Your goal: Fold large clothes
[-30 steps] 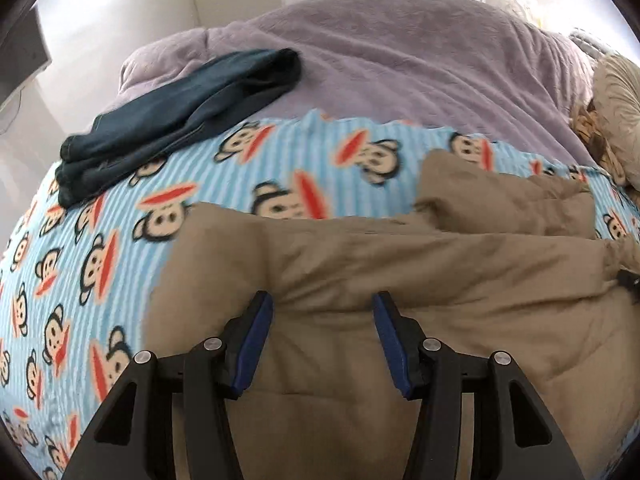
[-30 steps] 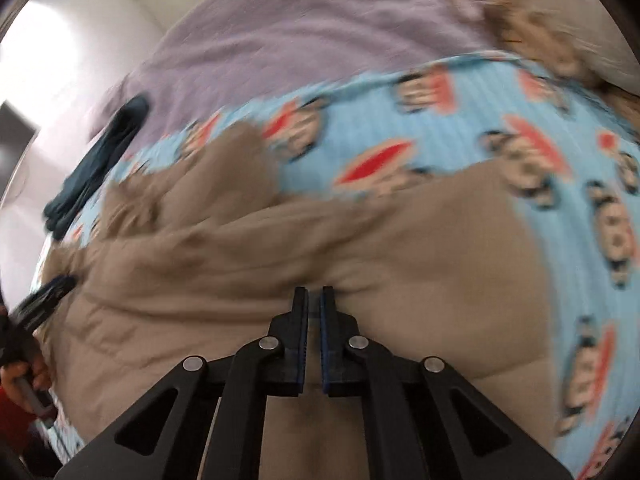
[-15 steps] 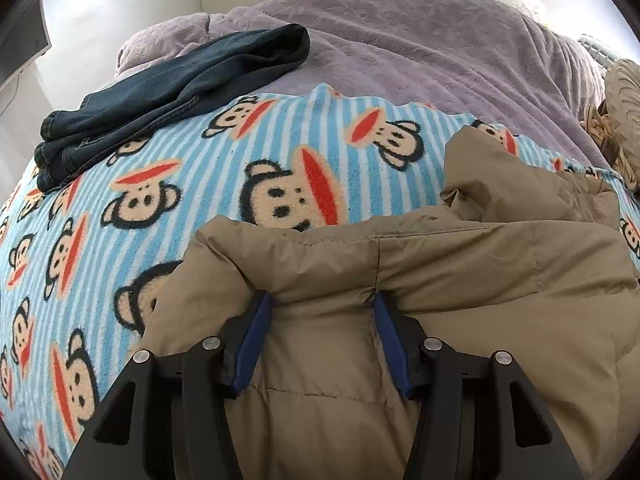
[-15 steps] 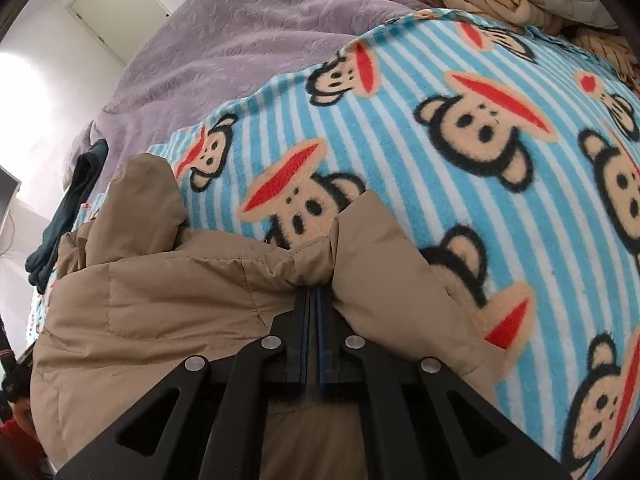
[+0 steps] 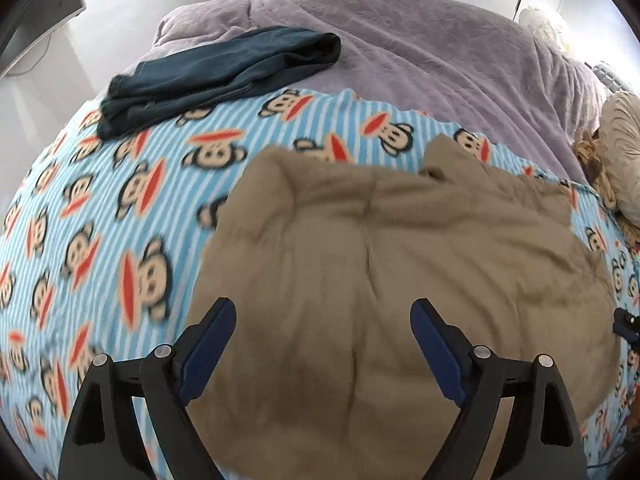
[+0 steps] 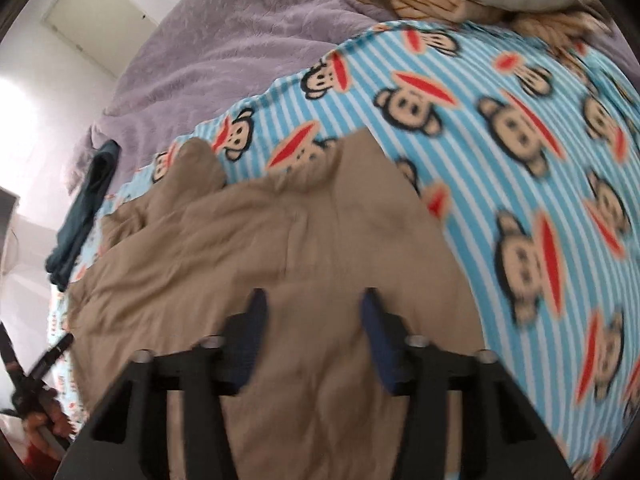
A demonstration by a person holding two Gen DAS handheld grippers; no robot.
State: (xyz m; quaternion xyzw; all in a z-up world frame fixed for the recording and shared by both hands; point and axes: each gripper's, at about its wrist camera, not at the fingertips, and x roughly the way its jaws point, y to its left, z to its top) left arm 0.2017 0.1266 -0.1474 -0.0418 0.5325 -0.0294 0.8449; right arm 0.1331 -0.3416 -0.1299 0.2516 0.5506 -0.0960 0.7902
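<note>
Counted one tan jacket [image 5: 400, 264] lying flat below two grippers, left gripper [image 5: 322, 350] and right gripper [image 6: 312, 336], jaws both opening, gripping nothing.

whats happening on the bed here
A person is folding a tan jacket on a monkey-print blanket, with a hand-held gripper in each hand. The left hand-held gripper and the right hand-held gripper are both opening above the jacket, with no cloth pinched in either. The jacket lies loose on the blanket. Folded jeans lie beyond it.

Both wrist views steeply downward, bed-shared
</note>
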